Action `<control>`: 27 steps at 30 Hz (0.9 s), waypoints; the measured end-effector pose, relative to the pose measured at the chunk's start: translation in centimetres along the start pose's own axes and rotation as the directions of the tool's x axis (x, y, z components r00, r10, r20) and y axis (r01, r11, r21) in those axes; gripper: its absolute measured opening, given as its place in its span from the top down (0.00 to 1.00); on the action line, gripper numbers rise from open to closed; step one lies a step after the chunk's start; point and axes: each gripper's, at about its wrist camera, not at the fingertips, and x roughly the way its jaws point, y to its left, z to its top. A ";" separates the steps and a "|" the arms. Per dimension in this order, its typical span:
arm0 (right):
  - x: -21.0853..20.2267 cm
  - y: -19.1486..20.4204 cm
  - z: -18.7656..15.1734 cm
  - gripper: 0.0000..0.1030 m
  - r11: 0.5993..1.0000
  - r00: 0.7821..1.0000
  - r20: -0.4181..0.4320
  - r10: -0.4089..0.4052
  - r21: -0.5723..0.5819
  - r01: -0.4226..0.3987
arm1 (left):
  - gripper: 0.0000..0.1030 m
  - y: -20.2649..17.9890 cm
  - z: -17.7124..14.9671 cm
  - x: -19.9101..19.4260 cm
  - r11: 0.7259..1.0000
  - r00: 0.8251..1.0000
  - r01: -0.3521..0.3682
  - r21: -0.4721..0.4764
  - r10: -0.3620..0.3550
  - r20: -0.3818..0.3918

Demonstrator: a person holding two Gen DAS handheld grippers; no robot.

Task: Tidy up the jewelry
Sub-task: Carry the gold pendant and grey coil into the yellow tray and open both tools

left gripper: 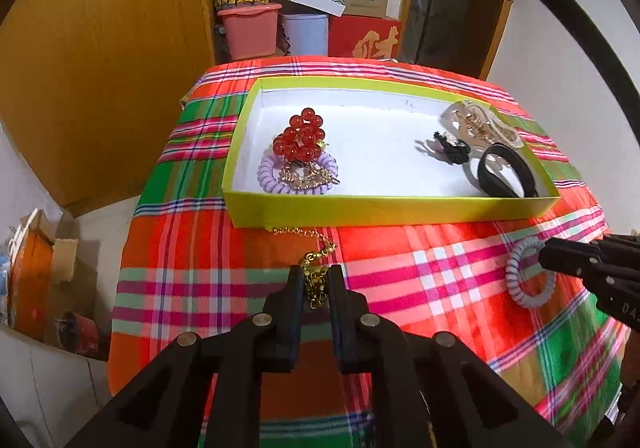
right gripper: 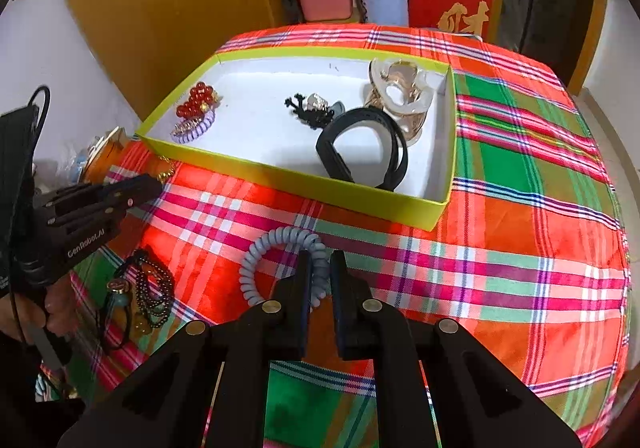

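A yellow-green box (left gripper: pixel 384 212) (right gripper: pixel 304 184) with a white floor sits on the plaid cloth. It holds a red bead bracelet (left gripper: pixel 302 136), a purple coil hair tie (left gripper: pixel 272 176), a black band (left gripper: pixel 506 172) (right gripper: pixel 360 144), a black clip and a clear hair claw (left gripper: pixel 480 124). My left gripper (left gripper: pixel 316 280) is shut on a gold chain (left gripper: pixel 316 284) that trails toward the box front. My right gripper (right gripper: pixel 320 268) is shut on a pale blue coil hair tie (right gripper: pixel 280 240), which also shows in the left wrist view (left gripper: pixel 520 288).
A dark bead necklace with a pendant (right gripper: pixel 148 288) lies on the cloth at the near left. Behind the table stand a pink bin (left gripper: pixel 250 30), a red box (left gripper: pixel 364 36) and cardboard boxes. A wooden door (left gripper: pixel 100 68) is at left.
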 end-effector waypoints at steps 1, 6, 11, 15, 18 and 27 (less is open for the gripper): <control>-0.2 0.0 0.1 0.91 1.000 1.000 0.005 0.002 0.002 -0.002 | 0.89 0.1 -0.2 -0.4 1.000 1.000 0.005 -0.005 -0.005 0.003; -1.6 0.0 0.2 0.91 1.000 0.999 0.032 0.013 0.006 -0.013 | 0.89 0.3 -0.5 -2.5 0.999 0.999 0.024 -0.021 -0.023 0.032; -2.8 0.2 0.3 0.91 1.000 0.998 0.056 0.022 0.008 -0.022 | 0.89 0.4 -0.3 -4.8 0.998 0.996 0.051 -0.035 -0.049 0.069; -3.8 0.3 0.4 0.91 1.000 0.997 0.075 0.026 0.010 -0.026 | 0.89 0.4 0.5 -6.5 0.997 0.993 0.072 -0.042 -0.068 0.098; -4.5 0.4 0.6 0.91 1.000 0.996 0.088 0.029 0.008 -0.030 | 0.89 0.4 1.1 -7.8 0.995 0.989 0.093 -0.048 -0.086 0.118; -6.3 1.3 2.1 0.91 0.999 0.990 0.137 0.036 -0.022 -0.033 | 0.89 0.6 3.1 -10.2 0.990 0.981 0.131 -0.056 -0.121 0.154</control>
